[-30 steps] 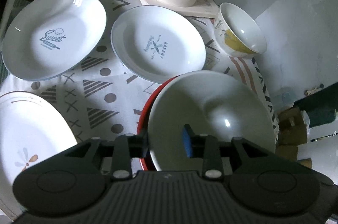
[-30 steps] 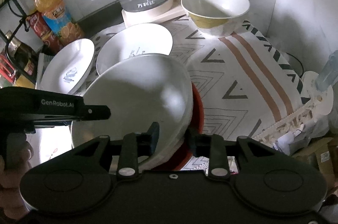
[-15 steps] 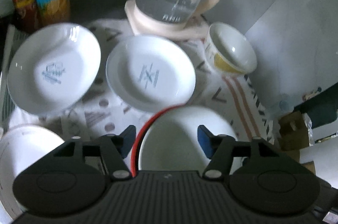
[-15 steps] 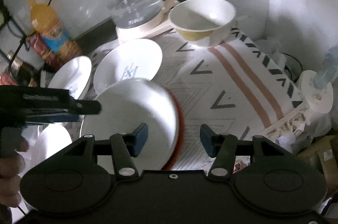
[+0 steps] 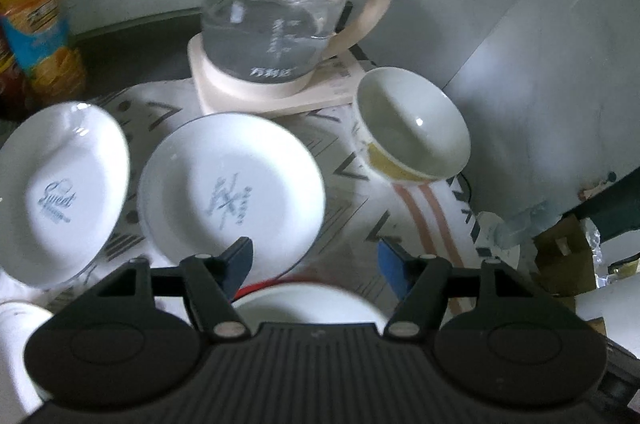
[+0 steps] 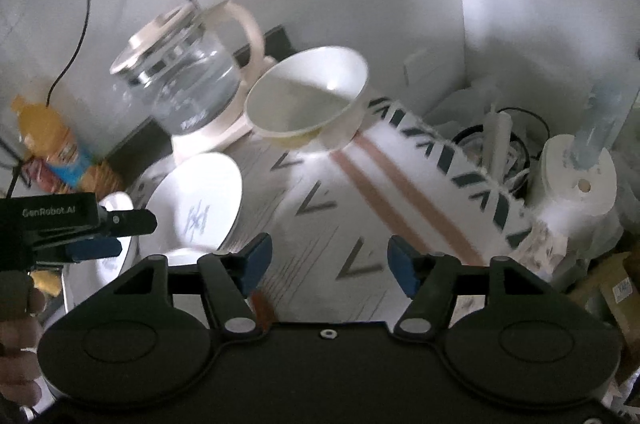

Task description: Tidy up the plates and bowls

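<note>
My left gripper is open with nothing between its fingers, held above the far rim of a white bowl. That bowl rests in a red plate at the bottom of the left wrist view. My right gripper hangs over the patterned cloth; its jaws are opening and empty. A sliver of the red plate shows by its left finger. Beyond lie a white "Bakery" plate, a "Sweet" plate and a yellow-banded bowl. The left gripper also appears at the left.
A glass kettle on a cream base stands at the back by the wall. A juice bottle stands back left, another white plate lies near left. A white stand and boxes crowd the cloth's right edge. A hand holds the left gripper.
Both grippers were shut on the white bowl's rim; they have let go, opened and drawn back and up. The bowl now sits in the red plate, low in the left wrist view.
</note>
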`<state>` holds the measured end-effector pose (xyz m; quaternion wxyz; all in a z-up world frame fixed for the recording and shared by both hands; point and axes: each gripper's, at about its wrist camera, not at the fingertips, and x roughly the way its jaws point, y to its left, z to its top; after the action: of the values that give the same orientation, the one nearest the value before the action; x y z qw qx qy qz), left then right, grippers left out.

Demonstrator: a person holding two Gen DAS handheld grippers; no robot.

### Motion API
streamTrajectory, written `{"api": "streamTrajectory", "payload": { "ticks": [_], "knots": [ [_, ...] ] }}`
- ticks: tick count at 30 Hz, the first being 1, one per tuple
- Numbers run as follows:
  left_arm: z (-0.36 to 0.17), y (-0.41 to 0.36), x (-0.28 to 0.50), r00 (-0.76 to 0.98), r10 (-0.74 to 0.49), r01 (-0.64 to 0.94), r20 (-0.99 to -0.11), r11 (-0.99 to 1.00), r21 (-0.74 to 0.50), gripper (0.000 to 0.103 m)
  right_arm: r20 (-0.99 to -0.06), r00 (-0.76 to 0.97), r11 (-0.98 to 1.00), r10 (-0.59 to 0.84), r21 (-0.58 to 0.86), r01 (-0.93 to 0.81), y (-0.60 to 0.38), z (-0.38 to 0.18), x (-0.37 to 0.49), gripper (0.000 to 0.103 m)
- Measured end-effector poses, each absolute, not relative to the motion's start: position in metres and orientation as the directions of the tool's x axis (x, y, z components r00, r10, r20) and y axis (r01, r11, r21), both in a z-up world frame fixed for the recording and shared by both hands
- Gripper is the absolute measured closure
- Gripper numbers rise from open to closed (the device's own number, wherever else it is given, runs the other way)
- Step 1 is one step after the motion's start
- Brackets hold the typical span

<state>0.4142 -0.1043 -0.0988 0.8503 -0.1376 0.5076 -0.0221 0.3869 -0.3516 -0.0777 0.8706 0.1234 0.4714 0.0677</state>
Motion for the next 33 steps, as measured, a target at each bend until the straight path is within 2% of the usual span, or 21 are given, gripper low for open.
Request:
{"api": "streamTrajectory", "payload": {
  "ticks": [13, 27, 31, 33],
  "knots": [
    [-0.106, -0.149, 0.492, 0.506, -0.168, -0.136, -0.846, 0.953, -0.271, 0.036, -0.789, 0.569, 0.954, 0.233, 0.299, 0.024, -0.389, -0.085, 0.459, 0.033],
    [-0.161, -0.169, 0.555, 0.452, -0.11, -0.208, -0.885, 0.952, -0.225, 0.036, -0.808, 0.535, 0.948, 0.247, 0.316, 0.04, -0.398, -0.121, 0.544, 0.033],
    [-0.174, -0.162, 0.561, 0.432, -0.122, -0.239, -0.893, 0.94, -0.244, 0.041, -0.82, 0.512, 0.947, 0.255, 0.32, 0.04, -0.396, -0.134, 0.555, 0.033],
    [-0.181, -0.159, 0.563, 0.427, -0.13, -0.245, -0.895, 0.936, -0.253, 0.048, -0.823, 0.503, 0.946, 0.265, 0.323, 0.03, -0.392, -0.14, 0.558, 0.036]
  ]
}}
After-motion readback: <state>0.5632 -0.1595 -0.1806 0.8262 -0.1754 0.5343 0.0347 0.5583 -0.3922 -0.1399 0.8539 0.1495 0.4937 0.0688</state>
